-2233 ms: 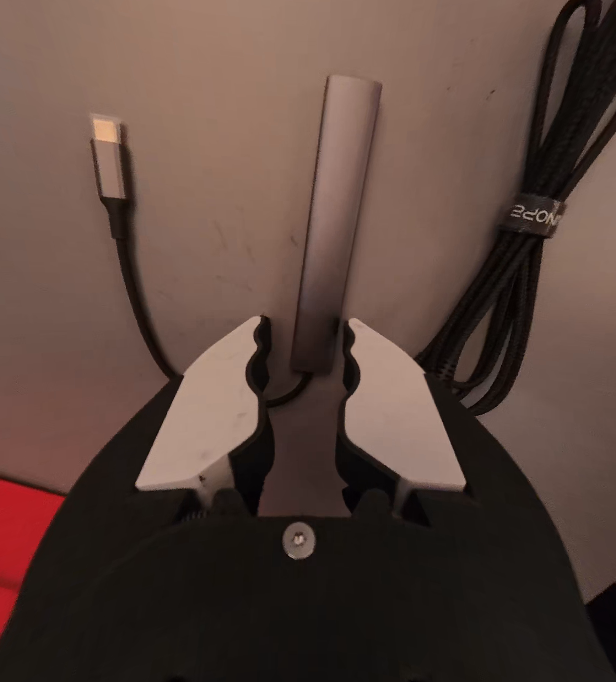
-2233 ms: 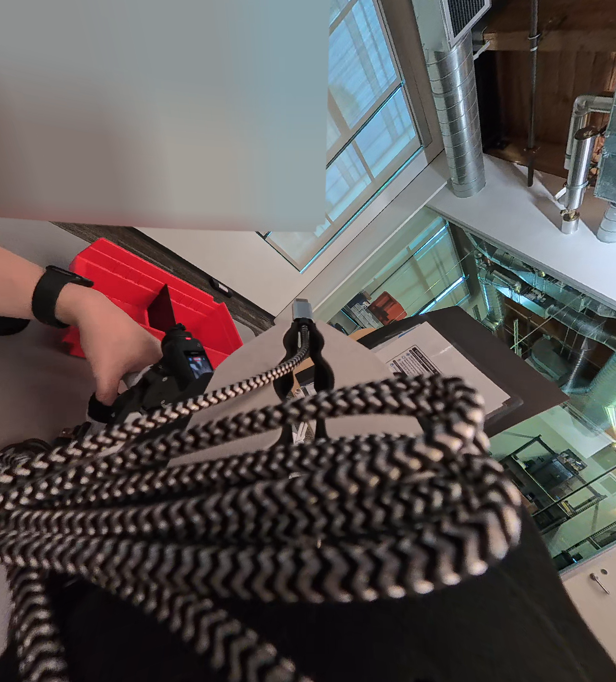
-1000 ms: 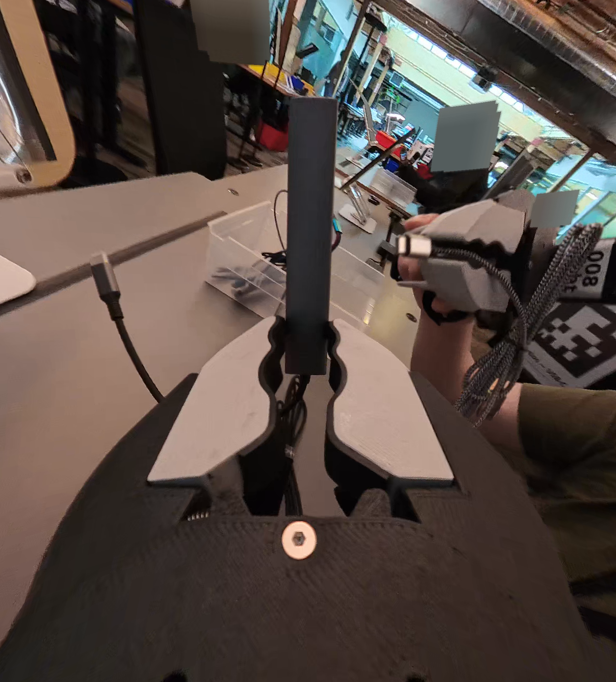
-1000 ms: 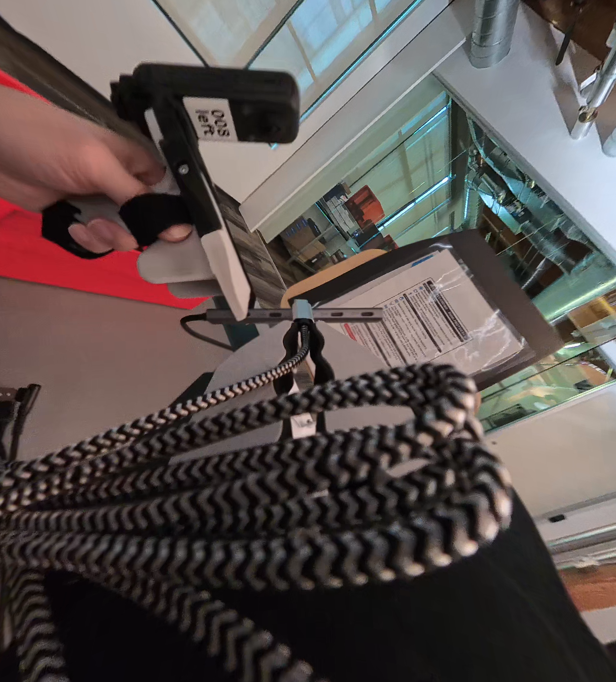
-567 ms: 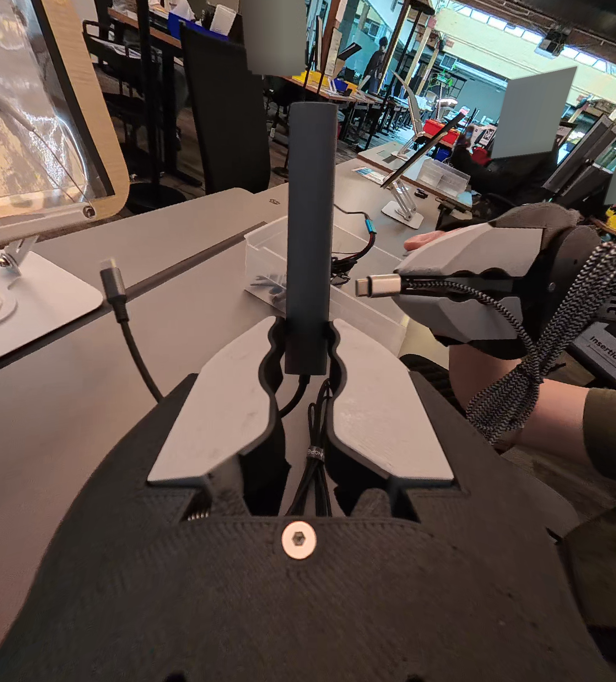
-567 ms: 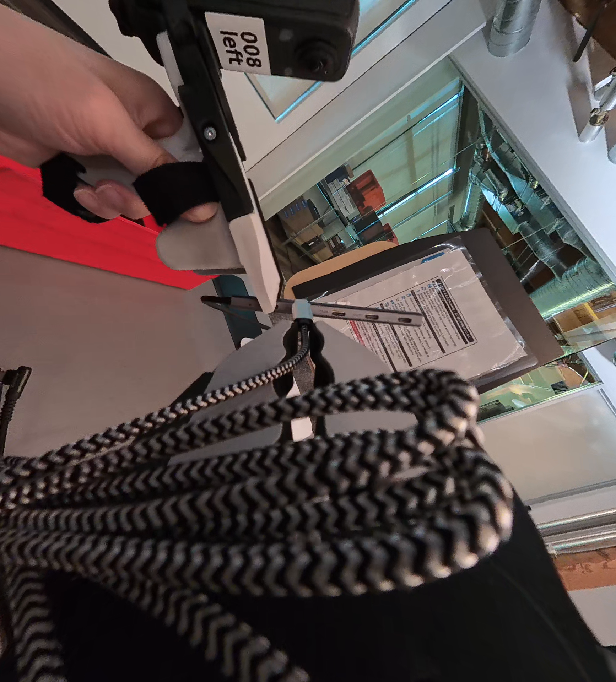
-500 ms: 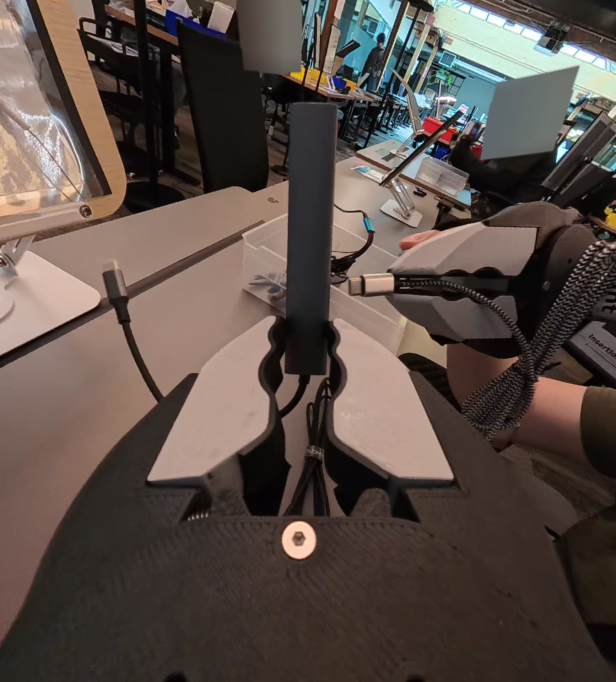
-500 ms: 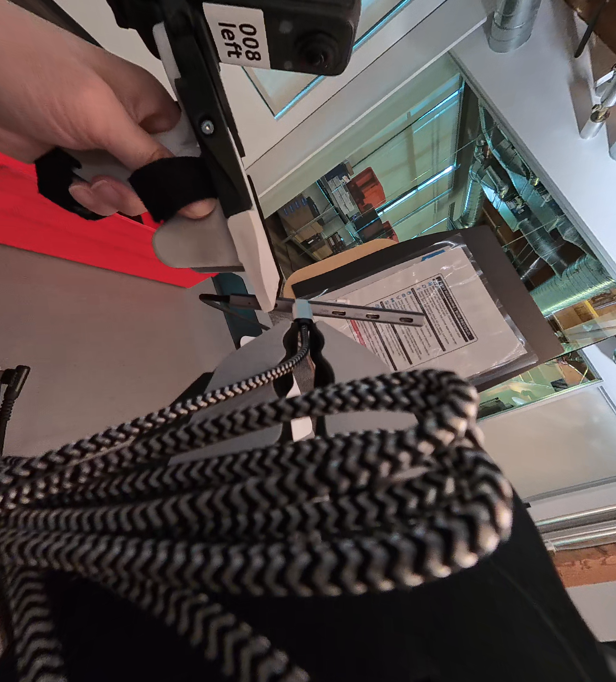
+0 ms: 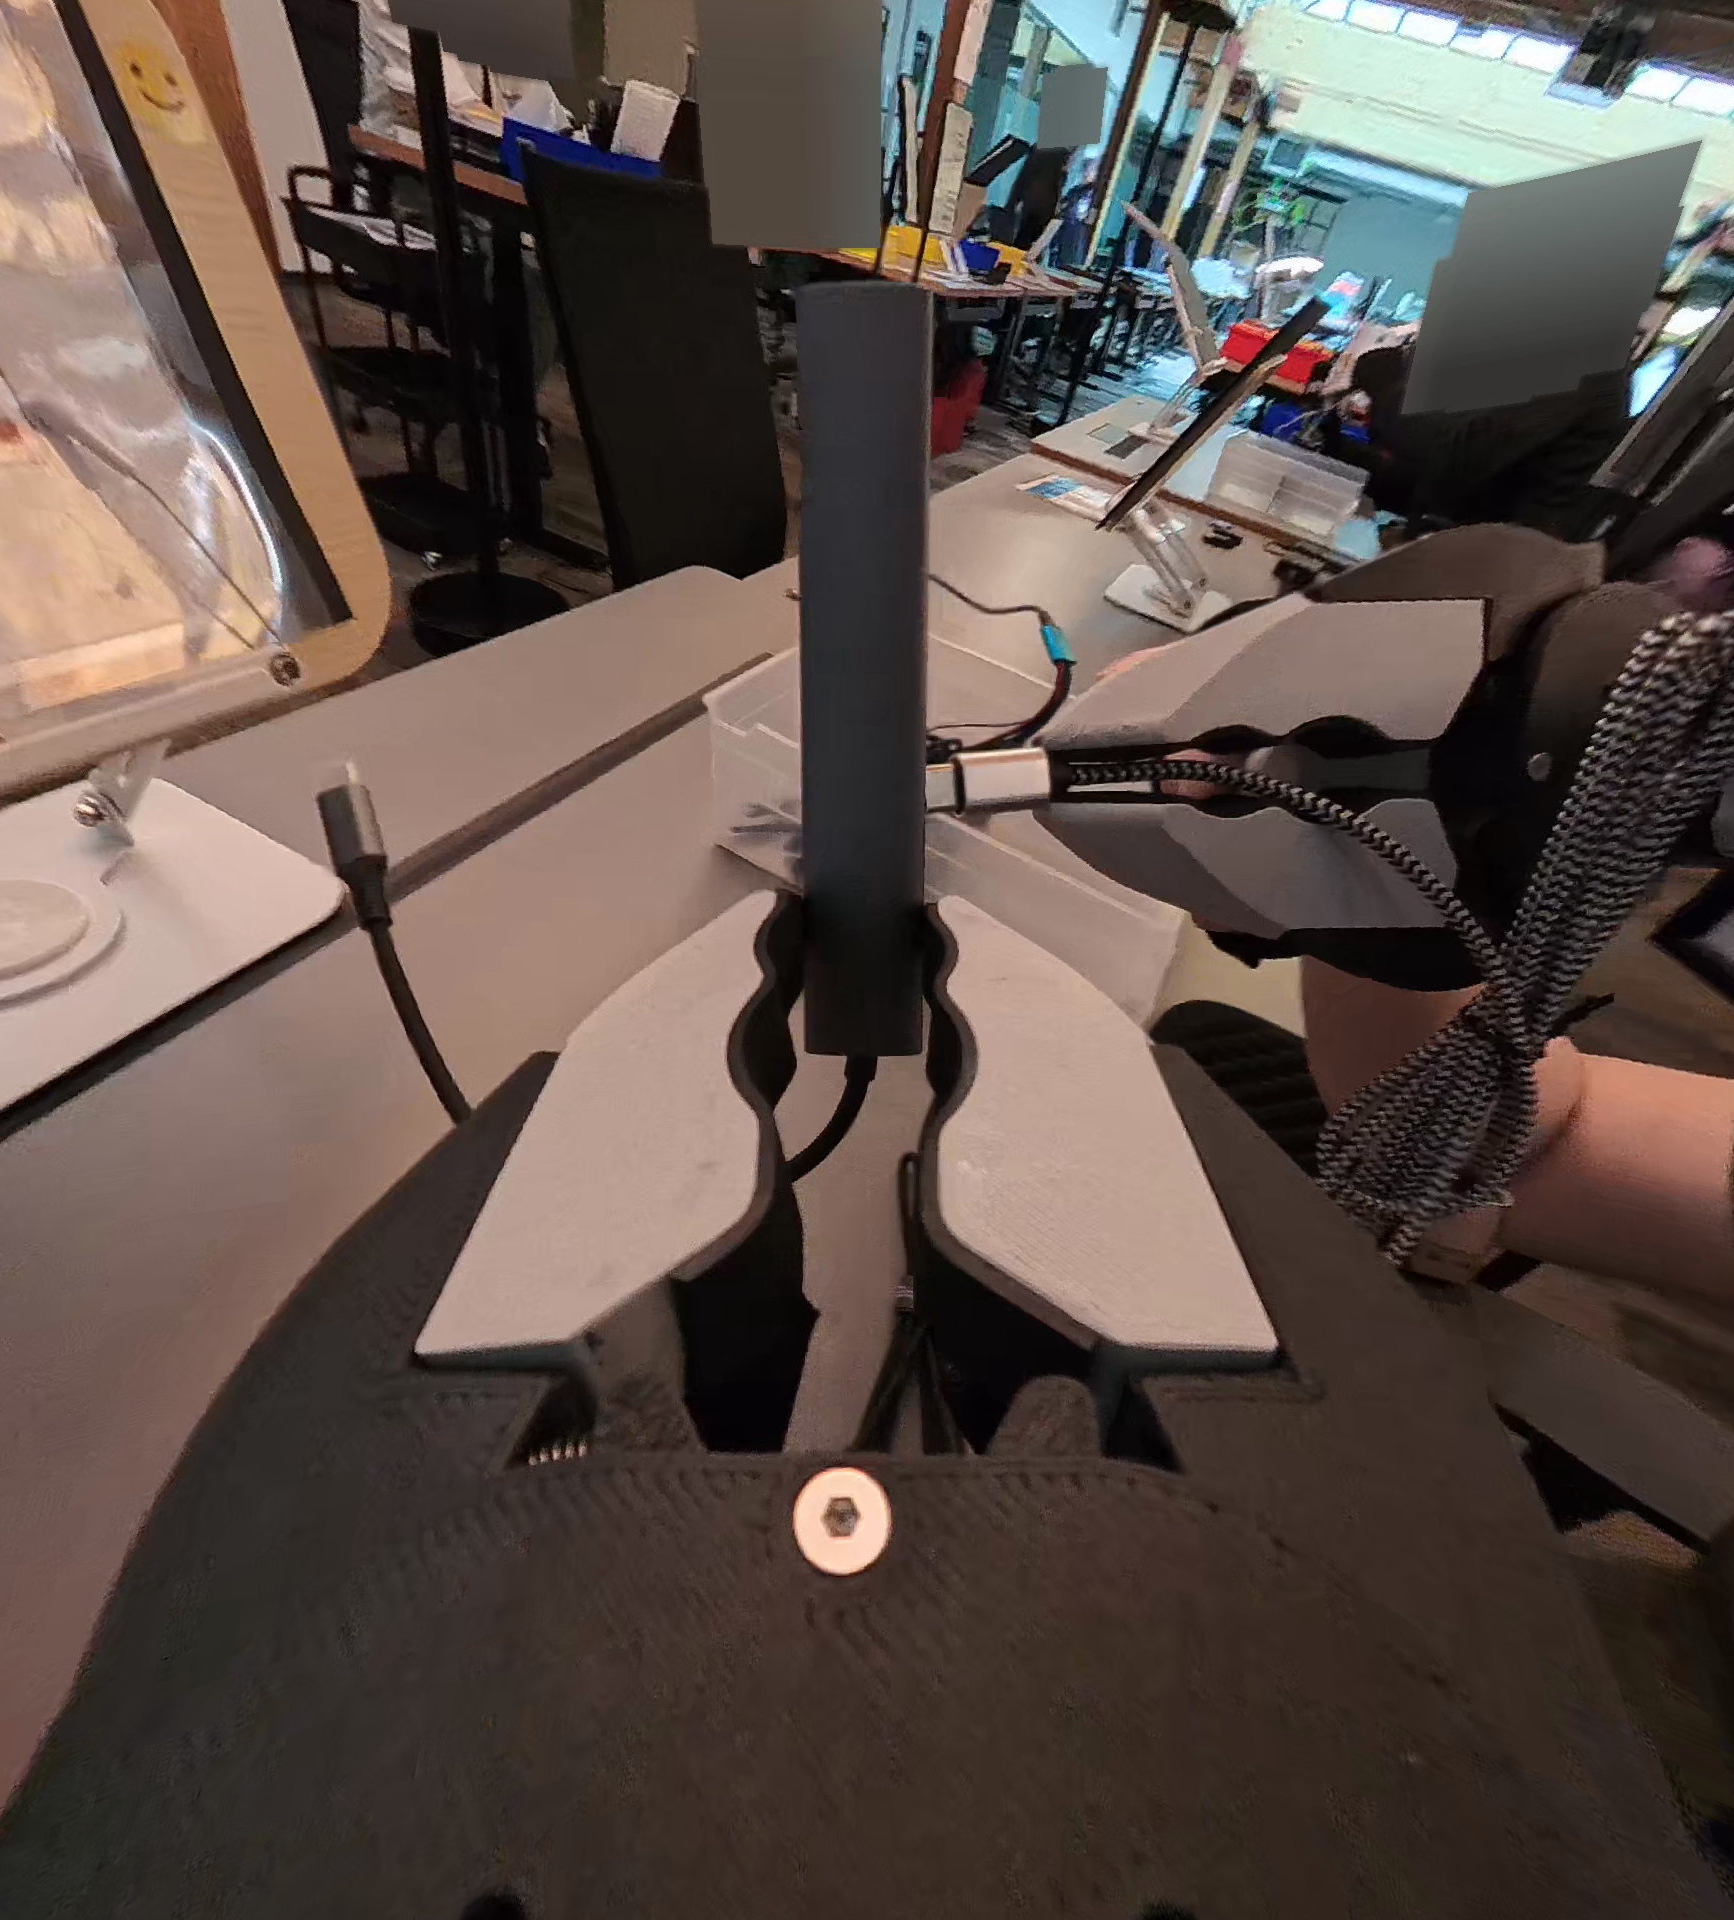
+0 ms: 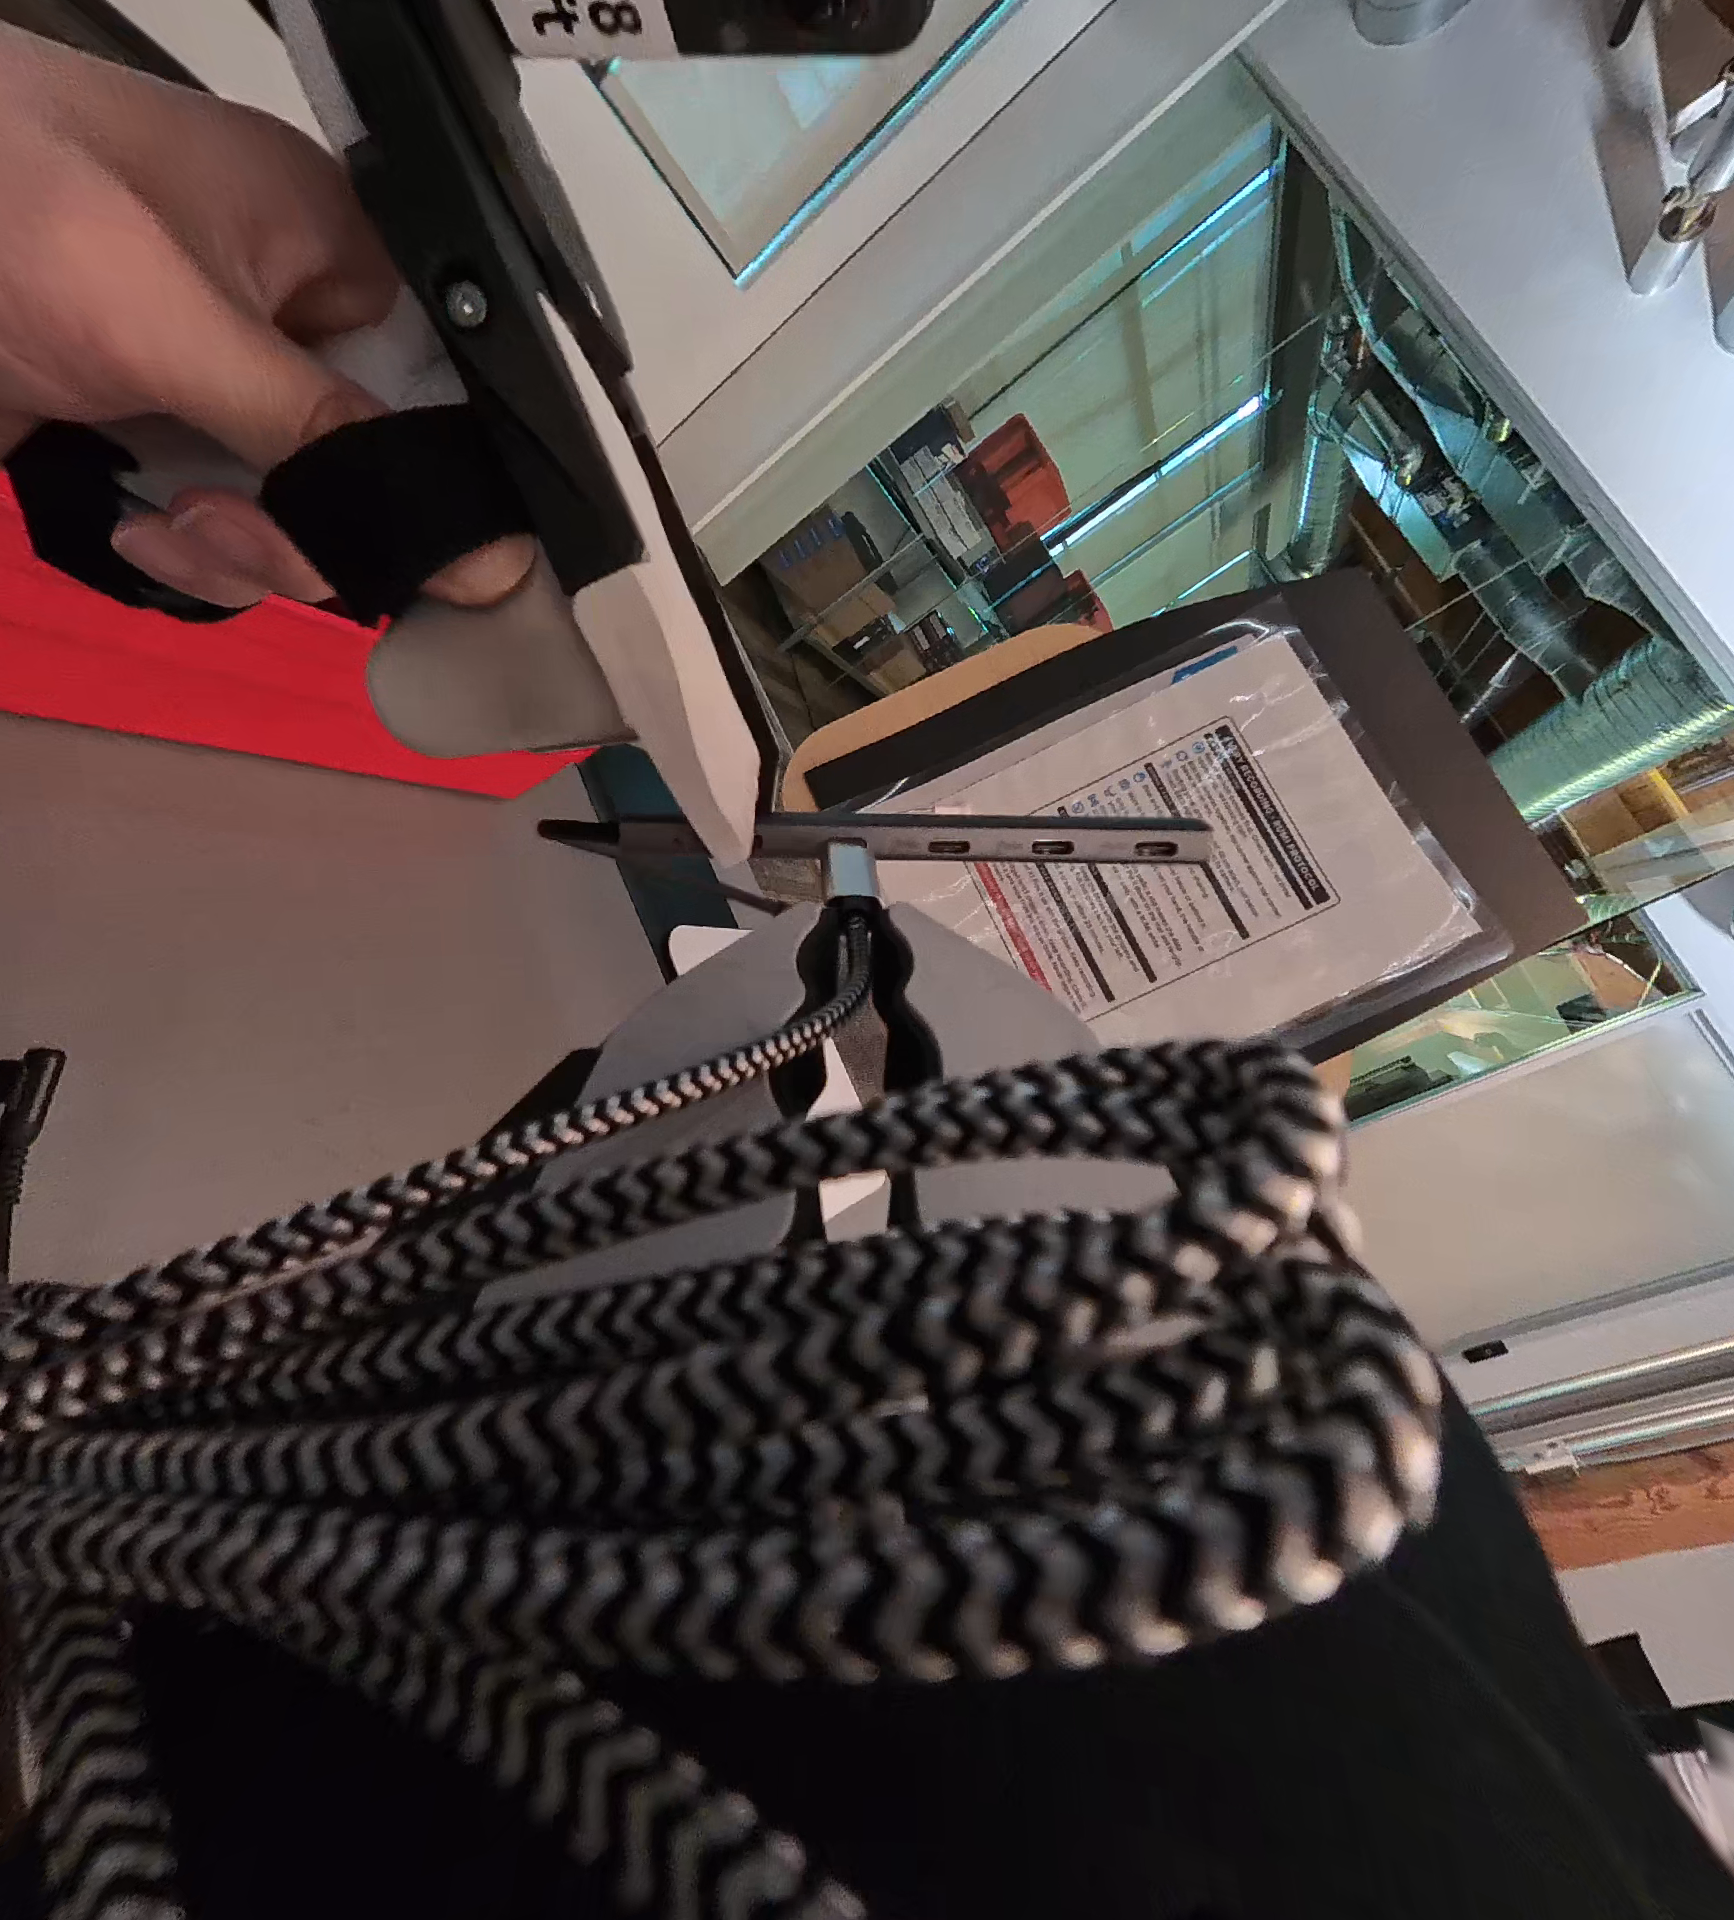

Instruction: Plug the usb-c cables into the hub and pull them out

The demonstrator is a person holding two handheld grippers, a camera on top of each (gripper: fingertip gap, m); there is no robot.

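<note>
While left tool (image 9: 861, 977) grips upright hub (image 9: 861, 623), right tool (image 10: 847, 971) (clamping plug (image 10: 847, 868)) points sideways into it.

Matt metal hub (image 9: 861, 665), braided cable (image 10: 738, 1382)

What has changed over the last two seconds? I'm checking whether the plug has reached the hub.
The left gripper closed on the hub and lifted it off the table upright. The right gripper brought the braided cable's plug across to the hub's side, now touching a port. Unchanged: right grip on the cable, the hub's own lead dangling.
</note>
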